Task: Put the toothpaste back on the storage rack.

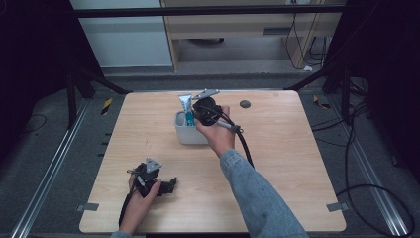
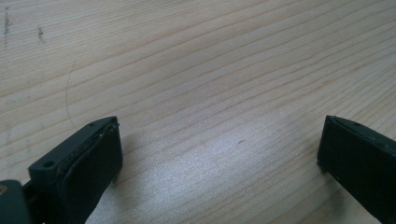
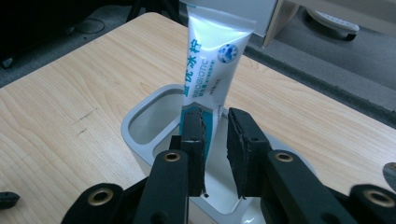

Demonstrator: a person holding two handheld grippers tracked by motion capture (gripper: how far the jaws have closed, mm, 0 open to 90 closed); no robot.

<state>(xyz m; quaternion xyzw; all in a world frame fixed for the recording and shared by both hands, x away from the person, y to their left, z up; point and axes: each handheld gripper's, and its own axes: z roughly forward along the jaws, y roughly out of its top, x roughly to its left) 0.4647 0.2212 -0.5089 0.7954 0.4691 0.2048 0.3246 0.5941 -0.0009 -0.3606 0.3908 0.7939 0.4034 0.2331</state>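
I work in what looks like a lab or test room, not a home. My wooden table stands alone inside a black metal frame, and aluminium rails run along the grey carpeted floor on both sides. Loose black cables trail over that floor at my right. Strips of yellow-and-black hazard tape mark the floor near the table's far corners, and a pale wooden desk stands beyond.
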